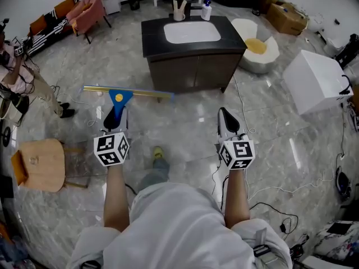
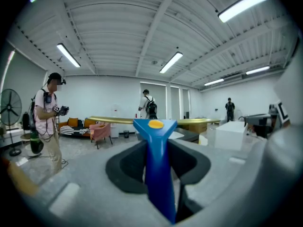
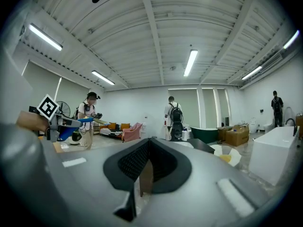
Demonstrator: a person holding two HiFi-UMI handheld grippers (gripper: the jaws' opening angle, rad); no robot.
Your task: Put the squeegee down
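Left gripper [image 1: 116,118] is clamped on the blue-handled squeegee with the long yellow metal bar [image 1: 124,101], held off the floor at ten o'clock with its bar crosswise. Right gripper [image 1: 226,119], at three o'clock, has jaws together, empty.

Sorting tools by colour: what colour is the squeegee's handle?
The squeegee handle is blue; clearest in the left gripper view.
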